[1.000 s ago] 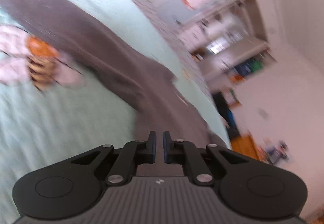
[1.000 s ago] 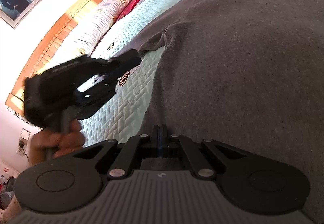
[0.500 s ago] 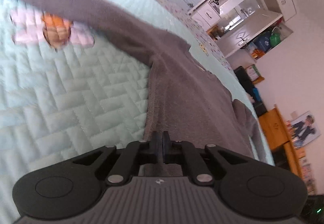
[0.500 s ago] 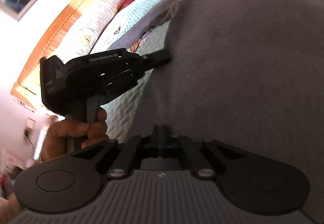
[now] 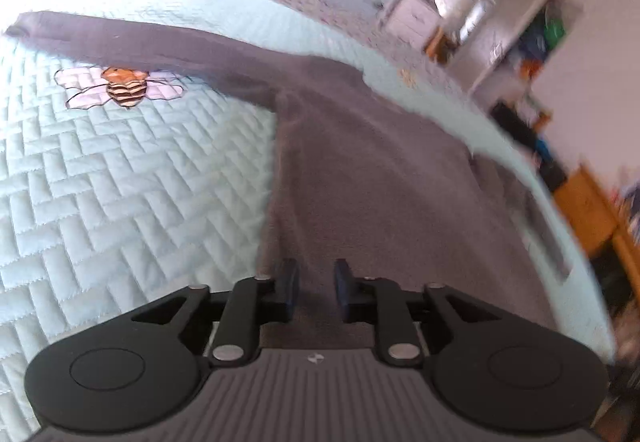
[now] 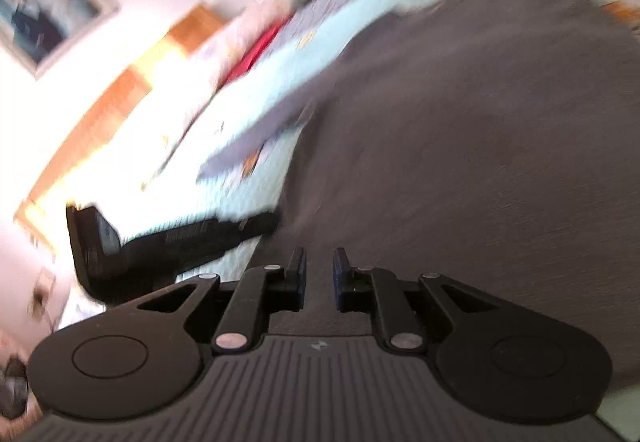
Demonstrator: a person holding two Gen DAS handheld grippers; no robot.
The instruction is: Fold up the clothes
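Pale mint quilted bedspread [image 5: 132, 178] is spread over the whole bed, stitched in a herringbone pattern, with an embroidered bee [image 5: 122, 85] sewn into it near the far left in the left wrist view. Laid flat on top is the grey sweatshirt [image 5: 368, 170], body running away from the camera and one sleeve [image 5: 132, 40] stretched out to the left, just past the bee. White shelving [image 5: 492, 6] and a wooden cabinet [image 5: 588, 210] can be made out against the far wall, though everything back there is pretty smeared.

The left gripper [image 5: 316, 284] is held low over the sweatshirt's near edge, close to its left side seam. Its jaws have just been opening and a narrow gap is seen between them, with only grey fabric visible underneath and nothing pinched.

Same story from the right wrist view: the right gripper [image 6: 319, 278] is parted a little, its jaws also just opened, and nothing is clamped. It sits over the sweatshirt [image 6: 480, 130], and the left gripper [image 6: 256, 224] is caught as a dark blur at that garment's edge. A framed picture [image 6: 48, 10] and wooden headboard [image 6: 108, 110] are seen blurred at the left.
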